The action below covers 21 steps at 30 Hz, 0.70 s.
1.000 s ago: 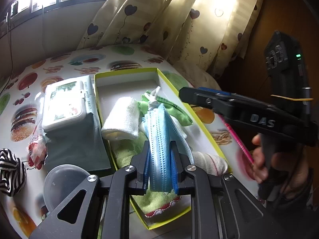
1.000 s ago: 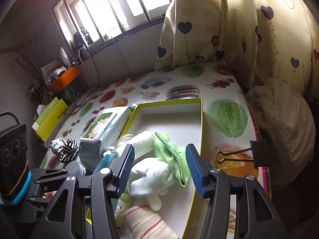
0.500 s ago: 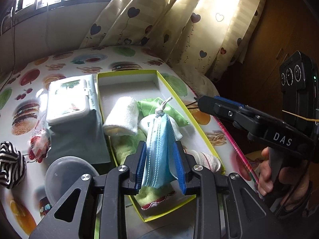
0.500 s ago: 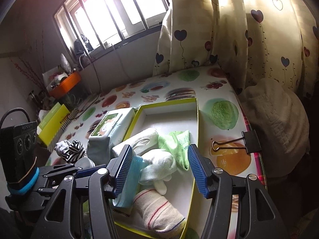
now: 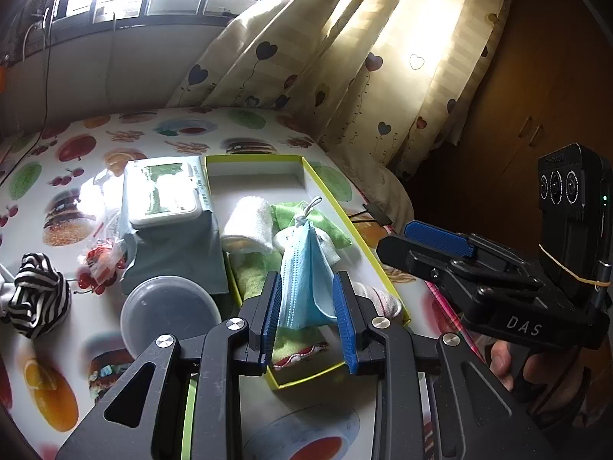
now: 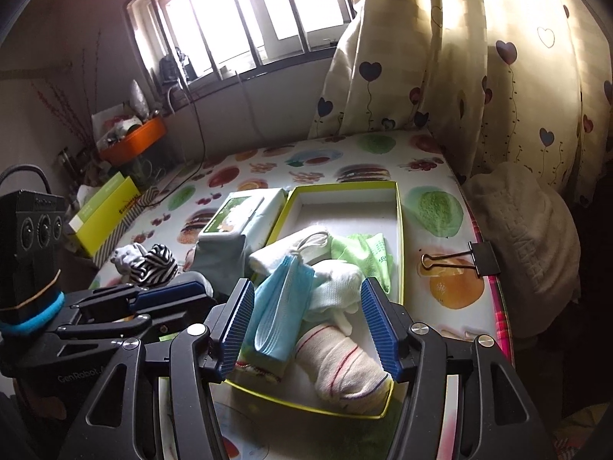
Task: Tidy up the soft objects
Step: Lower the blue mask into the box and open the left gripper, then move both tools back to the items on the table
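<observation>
The left gripper point(image 5: 306, 318) is standing with its fingers apart, not pressing the blue face mask point(image 5: 304, 272) lying between them, low in the frame centre. The mask is resting inside the yellow-rimmed box point(image 5: 356, 226) on the folded cloths. The right gripper point(image 6: 310, 329) is hanging with its fingers parted, empty, over the rolled sock point(image 6: 341, 360) in the box's lower end
</observation>
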Available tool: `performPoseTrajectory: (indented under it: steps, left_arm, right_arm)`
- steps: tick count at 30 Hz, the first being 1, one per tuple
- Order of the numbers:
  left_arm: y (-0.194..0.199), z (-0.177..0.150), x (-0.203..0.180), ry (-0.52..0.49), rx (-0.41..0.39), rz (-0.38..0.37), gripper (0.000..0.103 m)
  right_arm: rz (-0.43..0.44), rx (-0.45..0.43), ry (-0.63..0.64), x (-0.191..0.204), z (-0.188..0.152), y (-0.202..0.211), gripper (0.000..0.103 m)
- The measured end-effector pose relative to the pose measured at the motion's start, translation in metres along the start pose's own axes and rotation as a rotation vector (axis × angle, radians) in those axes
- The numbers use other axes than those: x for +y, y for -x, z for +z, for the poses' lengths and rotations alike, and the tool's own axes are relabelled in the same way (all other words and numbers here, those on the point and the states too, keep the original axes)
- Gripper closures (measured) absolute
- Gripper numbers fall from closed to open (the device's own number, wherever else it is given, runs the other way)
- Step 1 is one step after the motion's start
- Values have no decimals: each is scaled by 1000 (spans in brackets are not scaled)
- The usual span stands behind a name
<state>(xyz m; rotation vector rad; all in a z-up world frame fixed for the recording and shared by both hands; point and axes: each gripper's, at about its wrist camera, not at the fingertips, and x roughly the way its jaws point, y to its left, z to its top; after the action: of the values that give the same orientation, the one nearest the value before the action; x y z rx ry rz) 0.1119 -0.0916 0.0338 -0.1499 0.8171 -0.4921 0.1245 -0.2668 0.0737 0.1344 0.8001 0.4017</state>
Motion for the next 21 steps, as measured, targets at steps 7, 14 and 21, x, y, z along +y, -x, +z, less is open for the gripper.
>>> performPoseTrajectory:
  steps: [7,14,21]
  left_arm:
    - [15,-6,6,14,-15,10,74]
    - [33,-15,15,25,-38,48,74]
    - [41,-26,31,49,-42,86,74]
  right_arm:
    - [1,-8,36,19,-3,8,45]
    - [24,-4,51,35,-5,8,45]
    - [51,9,73,50,-8,3,45]
